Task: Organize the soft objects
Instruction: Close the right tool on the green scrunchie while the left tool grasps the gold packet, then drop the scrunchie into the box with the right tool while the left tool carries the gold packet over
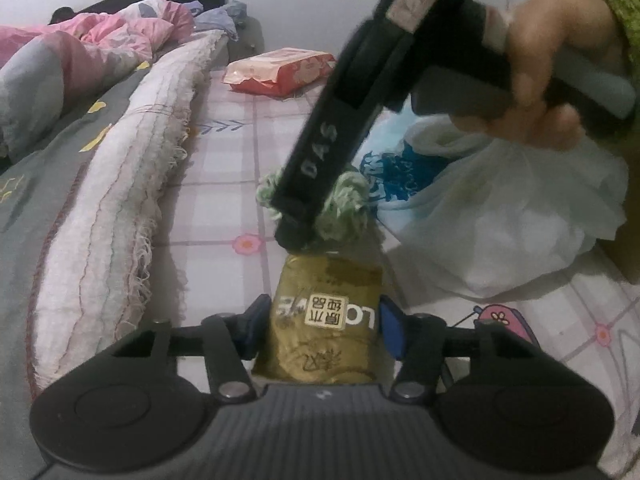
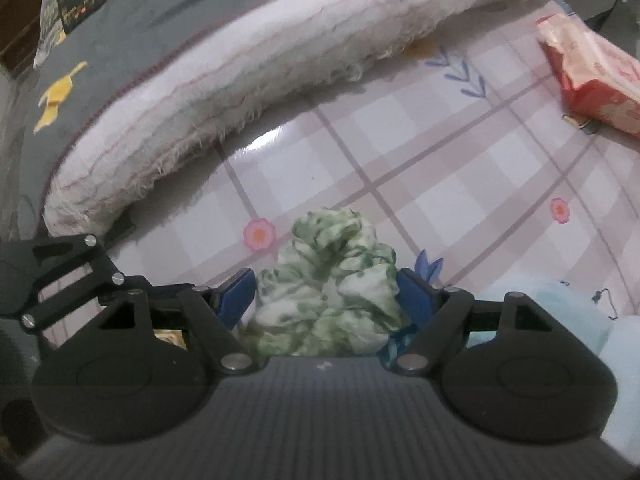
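Observation:
In the left wrist view my left gripper [image 1: 322,320] has its blue pads against both sides of a gold packet [image 1: 326,288] with a white label, which stands on the plaid table cover [image 1: 224,152]. Just beyond the packet lies a green-and-white scrunchie [image 1: 348,200]. My right gripper [image 1: 296,232], held by a hand [image 1: 552,80] in a green sleeve, comes down on the scrunchie from the upper right. In the right wrist view the scrunchie [image 2: 328,292] fills the gap of the right gripper [image 2: 326,284], with both blue pads touching its sides.
A long frayed white cloth roll [image 1: 120,208] borders the table on the left, with pink bedding [image 1: 100,36] behind it. A red tissue pack [image 1: 280,70] lies at the back. A white plastic bag with blue print [image 1: 500,216] sits to the right.

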The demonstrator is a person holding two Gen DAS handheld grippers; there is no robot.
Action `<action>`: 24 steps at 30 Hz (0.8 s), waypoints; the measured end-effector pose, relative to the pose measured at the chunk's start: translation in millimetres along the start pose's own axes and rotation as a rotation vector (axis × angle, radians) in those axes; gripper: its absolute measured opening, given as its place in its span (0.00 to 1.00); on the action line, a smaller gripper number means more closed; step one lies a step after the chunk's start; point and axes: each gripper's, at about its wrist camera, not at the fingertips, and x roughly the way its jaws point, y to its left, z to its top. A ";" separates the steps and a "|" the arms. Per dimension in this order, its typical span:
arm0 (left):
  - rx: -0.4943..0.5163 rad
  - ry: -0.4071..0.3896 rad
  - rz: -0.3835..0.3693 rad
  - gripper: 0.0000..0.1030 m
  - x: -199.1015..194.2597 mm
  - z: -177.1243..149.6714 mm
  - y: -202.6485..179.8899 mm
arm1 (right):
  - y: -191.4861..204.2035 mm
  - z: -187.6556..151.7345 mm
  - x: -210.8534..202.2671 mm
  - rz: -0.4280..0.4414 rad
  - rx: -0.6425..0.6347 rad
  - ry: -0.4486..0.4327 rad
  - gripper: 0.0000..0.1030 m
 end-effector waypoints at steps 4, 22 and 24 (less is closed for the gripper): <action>-0.016 -0.007 0.014 0.53 -1.6 -0.3 1.0 | -3.0 -0.6 -5.3 -0.002 0.037 -0.022 0.39; -0.137 -0.178 0.001 0.52 -80.4 39.2 1.6 | -43.1 -102.5 -193.5 0.155 0.372 -0.450 0.33; -0.120 -0.215 -0.036 0.52 -89.6 51.2 -8.2 | -54.4 -140.8 -226.1 0.122 0.430 -0.506 0.33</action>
